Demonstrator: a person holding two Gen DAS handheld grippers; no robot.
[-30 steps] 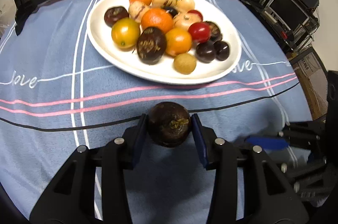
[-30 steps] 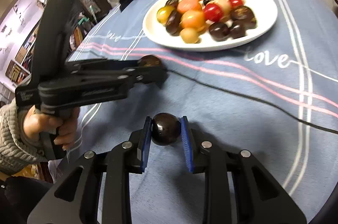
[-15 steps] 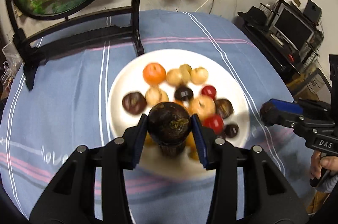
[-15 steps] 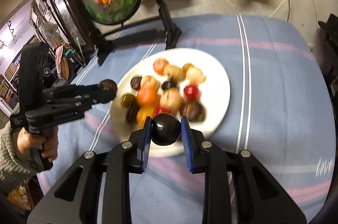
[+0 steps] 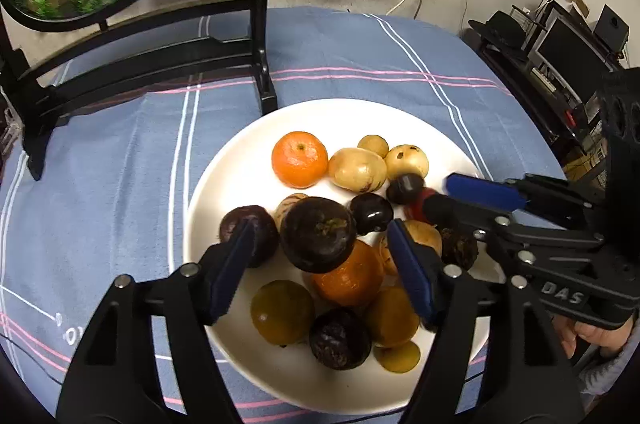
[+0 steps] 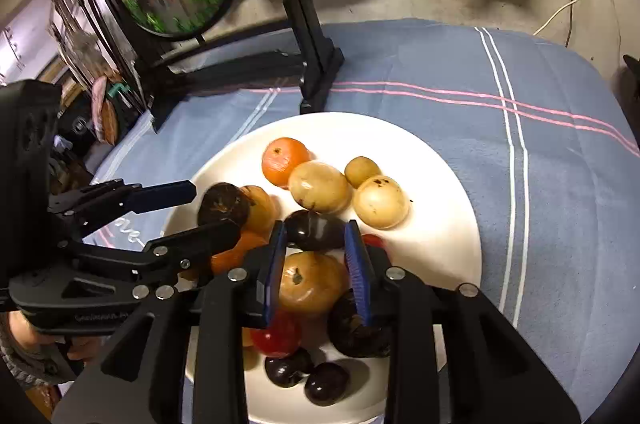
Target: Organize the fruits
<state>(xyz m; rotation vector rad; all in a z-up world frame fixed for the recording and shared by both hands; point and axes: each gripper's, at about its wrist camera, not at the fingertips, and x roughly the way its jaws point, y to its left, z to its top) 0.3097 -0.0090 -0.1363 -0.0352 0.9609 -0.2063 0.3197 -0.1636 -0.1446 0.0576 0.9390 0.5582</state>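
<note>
Hovering over a white plate (image 5: 224, 184) heaped with fruit, two hand-held grippers point down at the pile from the plate's near edge. The plate sits on a round table under a blue tablecloth (image 5: 120, 164) with pink and white stripes.

The left gripper (image 5: 320, 266) has just been opening: its blue pads stand clear on either side of a dark brown round fruit (image 5: 318, 240), which lies between them on top of the pile, above an orange (image 5: 352, 280), with a gap at each side. It is released, not gripped.

The right gripper (image 6: 316, 266) has also just been opening. A glossy dark plum (image 6: 314, 229) lies between the tips of its blue pads near the middle of the plate, just beyond a tan, apple-like fruit (image 6: 312, 288). The pads flank it closely, with a thin gap showing on each side, so it appears let go.

Toward the plate's far edge lie a mandarin (image 5: 299, 159) and three pale yellow fruits. At the near edge are more dark fruits and a red one (image 6: 278, 338).

A black stand (image 5: 262, 24) holding a round goldfish picture stands at the table's far edge, its foot just beyond the plate. A person's hand (image 6: 24, 334) grips the left tool's handle.
</note>
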